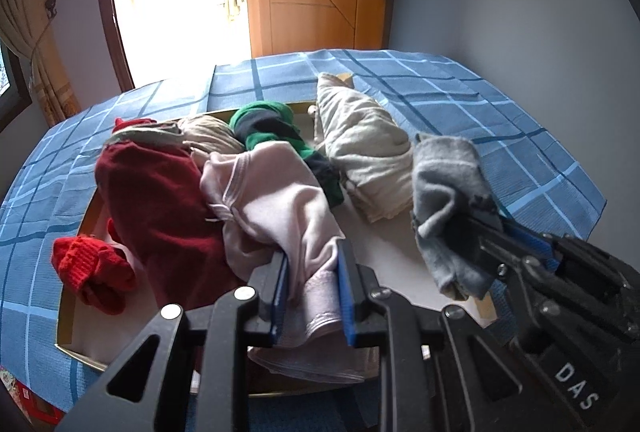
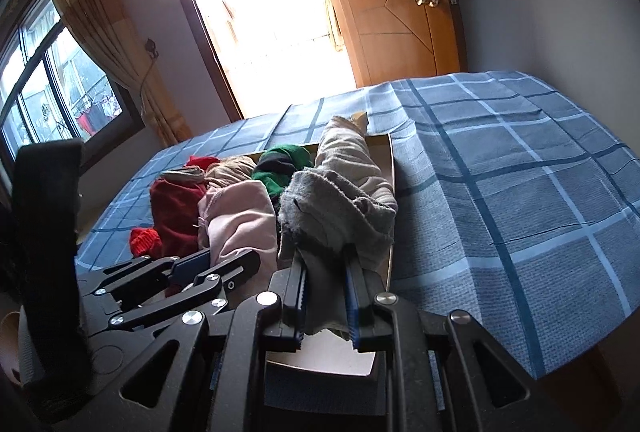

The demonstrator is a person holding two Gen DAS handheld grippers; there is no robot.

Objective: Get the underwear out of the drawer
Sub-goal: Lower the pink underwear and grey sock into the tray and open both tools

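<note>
Left tongs (image 1: 312, 292) clamped narrow on a pink garment (image 1: 280, 207), blue pads pressing the cloth from both sides; the garment's far part lies draped over the heap in the drawer (image 1: 72, 316). Right tongs (image 2: 326, 308) likewise clamped narrow on a grey garment (image 2: 336, 207), which hangs bunched over the drawer's right edge near its front corner. Progress, judged: both pieces are gripped but neither is clear of the drawer, so the lift-out is in hand and not done; no piece is seen lying out on the bed. Drawer is a shallow open tray with pale floor, set on a bed under a blue checked cover (image 2: 500, 191). Contents, left to right: a bright red knit piece (image 1: 90, 268) at the left edge, a dark red garment (image 1: 156, 199), a beige bundle (image 1: 210, 135) and a green-and-black piece (image 1: 272, 127) toward the back edge, a folded cream piece (image 1: 360, 151) along the right side. Which of these count as underwear cannot be told for certain.
</note>
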